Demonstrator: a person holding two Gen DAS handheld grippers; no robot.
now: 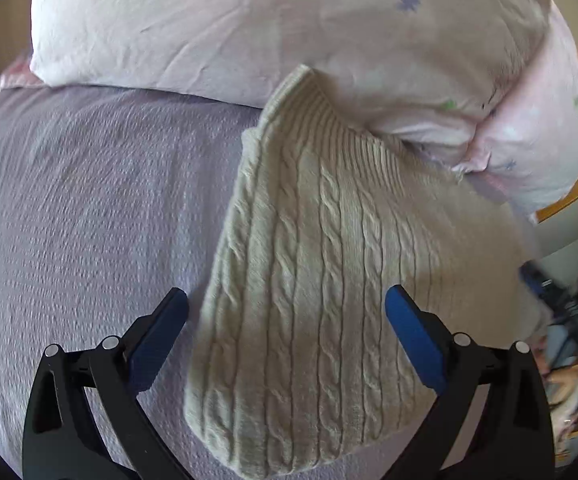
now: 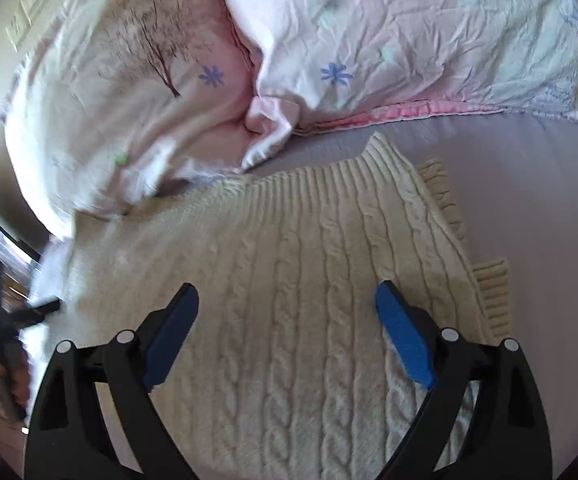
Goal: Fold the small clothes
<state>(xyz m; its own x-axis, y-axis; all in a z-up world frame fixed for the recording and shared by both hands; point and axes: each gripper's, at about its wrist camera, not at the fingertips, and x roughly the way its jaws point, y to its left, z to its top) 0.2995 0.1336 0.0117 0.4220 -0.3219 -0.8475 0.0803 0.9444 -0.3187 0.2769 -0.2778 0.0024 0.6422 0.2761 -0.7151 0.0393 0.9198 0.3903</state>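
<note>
**A:** Start at the claws. What are they doing?

**B:** The left claw (image 1: 287, 334) has its blue pads spread wide and holds nothing; it hovers over the near end of the sweater (image 1: 309, 280). The right claw (image 2: 287, 330) is the same, jaws apart and empty, above the cable-knit panel.

**A:** And where does the sweater sit?

**B:** Flat on the lilac bedsheet (image 1: 89, 200), partly folded by the look of it. Its ribbed band (image 2: 329, 184) points at the pillows (image 2: 409, 40), and one corner touches the nearer pillow (image 1: 249, 32). A ribbed cuff (image 2: 493, 296) pokes out from under the right edge.

**A:** How do you reckon it handles?

**B:** Soft and limp, I'd say, thick chunky knit with some weight for its size. It should drape and sag rather than hold a shape. The cables give the pads plenty to bite, so slipping seems unlikely. Nothing fragile, though stretching is a risk if pulled by one point.

**A:** Where to grip?

**B:** At the edges or corners, the ribbed band being firmest, one claw on each side so it lifts evenly.

**A:** Any containers?

**B:** None that I can see; no basket or bin in either view.
</note>
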